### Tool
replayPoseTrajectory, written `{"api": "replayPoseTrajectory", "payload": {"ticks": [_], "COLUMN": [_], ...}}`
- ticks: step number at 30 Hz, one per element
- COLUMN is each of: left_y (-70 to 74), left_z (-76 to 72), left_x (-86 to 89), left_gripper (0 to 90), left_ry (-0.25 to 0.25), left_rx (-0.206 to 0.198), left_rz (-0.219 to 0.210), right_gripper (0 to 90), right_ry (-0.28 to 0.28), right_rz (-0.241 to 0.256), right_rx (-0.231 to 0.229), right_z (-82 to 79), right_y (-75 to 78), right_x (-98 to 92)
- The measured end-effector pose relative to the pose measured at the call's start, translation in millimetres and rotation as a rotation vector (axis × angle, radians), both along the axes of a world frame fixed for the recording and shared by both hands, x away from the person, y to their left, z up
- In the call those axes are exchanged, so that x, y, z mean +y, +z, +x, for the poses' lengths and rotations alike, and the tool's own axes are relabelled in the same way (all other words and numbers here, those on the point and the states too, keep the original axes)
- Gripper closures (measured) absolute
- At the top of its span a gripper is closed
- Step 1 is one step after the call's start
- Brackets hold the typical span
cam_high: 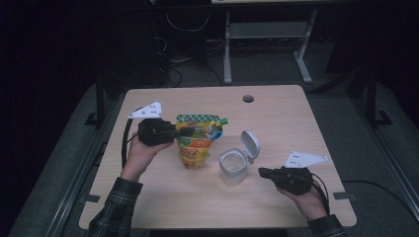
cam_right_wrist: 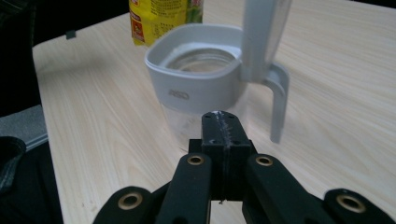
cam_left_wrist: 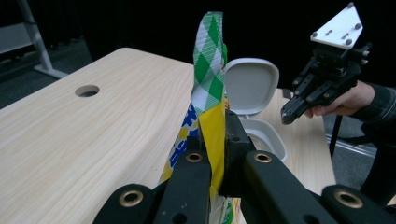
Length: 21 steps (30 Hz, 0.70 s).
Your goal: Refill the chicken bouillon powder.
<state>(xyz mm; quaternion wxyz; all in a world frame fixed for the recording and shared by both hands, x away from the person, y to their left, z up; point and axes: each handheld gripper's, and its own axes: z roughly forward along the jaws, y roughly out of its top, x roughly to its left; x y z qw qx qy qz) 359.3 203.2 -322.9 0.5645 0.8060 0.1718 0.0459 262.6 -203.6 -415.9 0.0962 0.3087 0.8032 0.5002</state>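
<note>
A yellow snack pouch (cam_high: 196,140) with a green-and-white checked top band stands upright on the table (cam_high: 276,118), left of centre; its upper left edge is pinched between the left tongs (cam_high: 187,131). Just beside it to the right stands a clear container (cam_high: 232,168) with a grey-white square rim. The container's hinged lid (cam_high: 250,144) is flipped open and stands raised at the far right side.

Left tongs (cam_left_wrist: 212,154) pinch the upright snack pouch (cam_left_wrist: 208,79) edge.
</note>
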Motion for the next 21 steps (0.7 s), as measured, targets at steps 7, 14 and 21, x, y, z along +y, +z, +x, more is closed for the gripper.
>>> {"api": "replayPoseTrajectory", "payload": {"ticks": [7, 14, 21], "left_y": [6.5, 10.3, 11.6], "left_z": [-2.7, -5.2, -6.1], "left_x": [5.2, 5.5, 3.4], "left_gripper": [90.0, 90.0, 90.0], "left_ry": [-0.004, -0.018, -0.035], "left_rx": [-0.004, 0.000, 0.009], "left_rz": [-0.039, -0.049, -0.054], "right_gripper": [90.0, 90.0, 90.0], "right_ry": [0.017, 0.010, 0.000], "right_rz": [0.021, 0.035, 0.042], "right_rx": [-0.011, -0.021, -0.038], "right_z": [-2.8, 1.5, 4.0], "right_y": [7.3, 13.7, 18.0], "right_x": [12.6, 24.4, 38.4]}}
